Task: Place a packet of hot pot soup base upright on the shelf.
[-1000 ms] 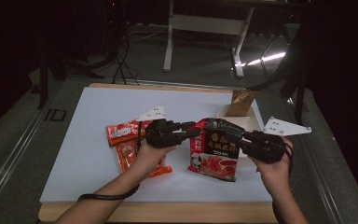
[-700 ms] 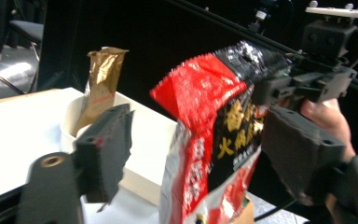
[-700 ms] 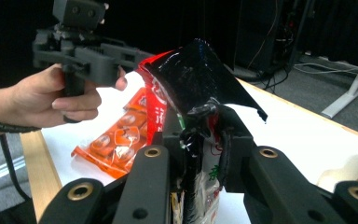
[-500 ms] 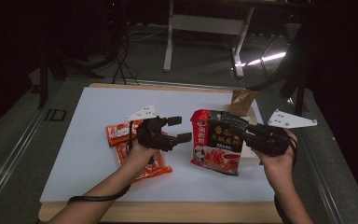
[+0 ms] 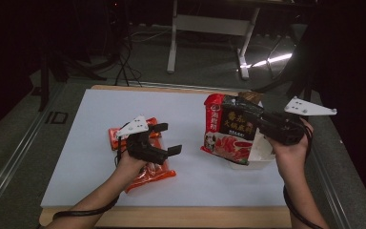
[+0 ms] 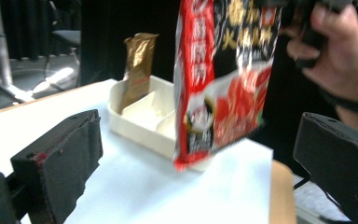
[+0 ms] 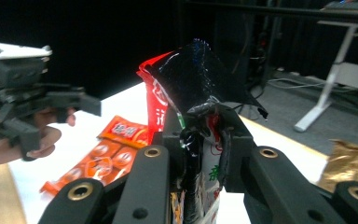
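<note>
1. We see the right hand-held gripper (image 5: pixel 259 125) clamped on the edge of a red-and-black pouch (image 5: pixel 229 131), its jaws pressed together on the crumpled black foil in the right gripper view
2. The pouch (image 6: pixel 223 79) hangs upright in the air just above the near rim of a cream divided tray (image 5: pixel 259 152); in the left gripper view its lower corner is level with the tray's (image 6: pixel 142 119) front wall
3. The pouch carries large white Chinese characters down a red band and gold ones on the black panel, over a picture of a red dish; we cannot read the characters well enough to give a brand
4. A gold foil packet (image 6: pixel 137 70) stands upright at the far end of the tray, with no writing we can make out
5. The left hand-held gripper (image 5: pixel 169 138) hovers over the white table (image 5: pixel 76 157) with its jaws wide apart and nothing between them, pointing toward the pouch
6. Under the left hand lie orange-red packets (image 5: pixel 145 174); in the right gripper view they (image 7: pixel 109 151) show white lettering too small to read
7. On the floor mat left of the table, the letters "ID" (image 5: pixel 56 117) are printed
8. A bare stretch of white table lies between the two hand-held grippers, and more open surface runs along the far edge; the tray sits near the right edge, and the wooden border (image 5: pixel 171 217) shows along the near edge
</note>
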### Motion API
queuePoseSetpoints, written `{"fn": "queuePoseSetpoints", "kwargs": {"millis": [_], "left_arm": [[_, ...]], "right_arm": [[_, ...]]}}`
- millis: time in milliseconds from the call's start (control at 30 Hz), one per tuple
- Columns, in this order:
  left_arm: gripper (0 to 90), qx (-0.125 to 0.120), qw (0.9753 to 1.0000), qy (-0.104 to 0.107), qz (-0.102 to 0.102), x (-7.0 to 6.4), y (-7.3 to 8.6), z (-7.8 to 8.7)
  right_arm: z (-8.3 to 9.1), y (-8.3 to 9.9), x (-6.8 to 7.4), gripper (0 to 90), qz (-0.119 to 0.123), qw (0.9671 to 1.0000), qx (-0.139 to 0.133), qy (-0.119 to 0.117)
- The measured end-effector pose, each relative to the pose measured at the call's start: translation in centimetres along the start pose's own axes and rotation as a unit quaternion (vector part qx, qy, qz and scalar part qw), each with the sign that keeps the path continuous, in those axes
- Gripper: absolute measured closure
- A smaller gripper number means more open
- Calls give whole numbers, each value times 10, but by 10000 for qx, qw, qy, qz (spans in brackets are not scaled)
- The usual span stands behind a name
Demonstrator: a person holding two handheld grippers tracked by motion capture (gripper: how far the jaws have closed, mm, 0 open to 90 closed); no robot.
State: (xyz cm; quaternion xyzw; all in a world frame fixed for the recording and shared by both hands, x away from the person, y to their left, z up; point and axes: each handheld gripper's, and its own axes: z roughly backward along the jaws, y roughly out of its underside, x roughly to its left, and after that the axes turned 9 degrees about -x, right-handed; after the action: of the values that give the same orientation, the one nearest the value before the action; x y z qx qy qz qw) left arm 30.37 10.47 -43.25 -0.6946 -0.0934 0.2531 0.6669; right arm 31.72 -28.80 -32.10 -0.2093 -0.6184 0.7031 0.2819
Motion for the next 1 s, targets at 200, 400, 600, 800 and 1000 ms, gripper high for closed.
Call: {"fn": "queuePoseSetpoints", "kwargs": {"millis": [200,400,600,800,1000], "left_arm": [[19,131,9994,-67,-311,1,14,17],[19,135,9993,-103,-330,1,28,36],[19,295,9989,-183,-316,-1,41,50],[19,309,9984,-235,-404,-2,52,58],[19,360,9978,-286,-476,0,63,64]], "right_arm": [[4,-5,-16,762,3,9999,24,128],[5,-9,-34,761,47,9994,48,347],[3,-16,-56,760,53,9985,10,536],[-5,-14,-77,759,56,9984,-63,550],[-13,-10,-96,760,81,9978,-10,664]]}}
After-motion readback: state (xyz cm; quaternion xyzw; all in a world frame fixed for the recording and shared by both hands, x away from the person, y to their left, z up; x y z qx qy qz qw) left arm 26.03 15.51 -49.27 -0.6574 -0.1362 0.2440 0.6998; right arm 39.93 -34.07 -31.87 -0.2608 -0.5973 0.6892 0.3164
